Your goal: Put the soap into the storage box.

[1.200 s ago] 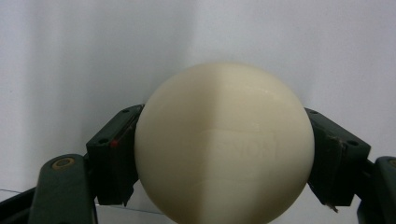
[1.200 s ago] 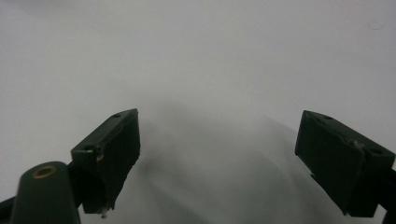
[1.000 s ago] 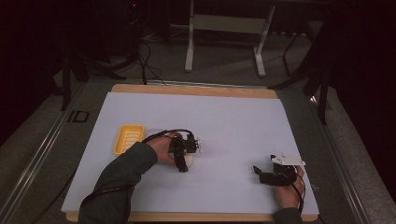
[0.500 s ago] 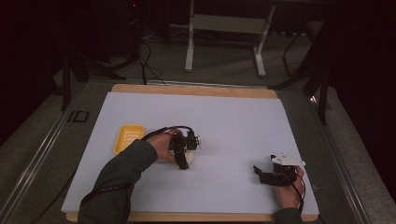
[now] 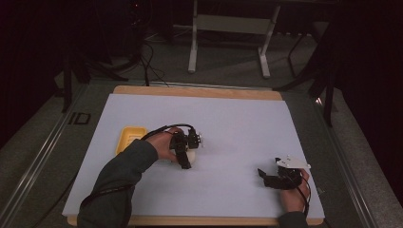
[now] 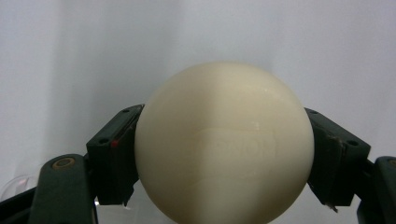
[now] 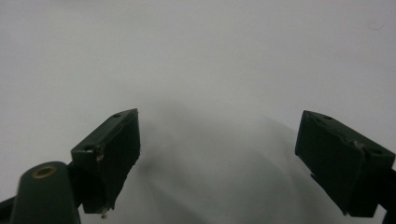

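Note:
A cream-coloured ball point(image 6: 223, 154) sits squeezed between the two black jaws of my left gripper point(image 6: 224, 140), one pad against each side. From above, that gripper point(image 5: 185, 162) points down at the white sheet left of centre, with the ball point(image 5: 191, 156) pale at its tip. A yellow tray point(image 5: 127, 139) lies just to the left of the hand. My right gripper point(image 5: 263, 175) rests low near the front right of the sheet. Its jaws point(image 7: 219, 149) stand wide apart over bare white surface with nothing between them.
The white sheet point(image 5: 237, 123) covers a wooden board point(image 5: 190, 90) on a grey table. A metal stand point(image 5: 228, 42) and cables are on the floor beyond the far edge. Dark surroundings frame both sides.

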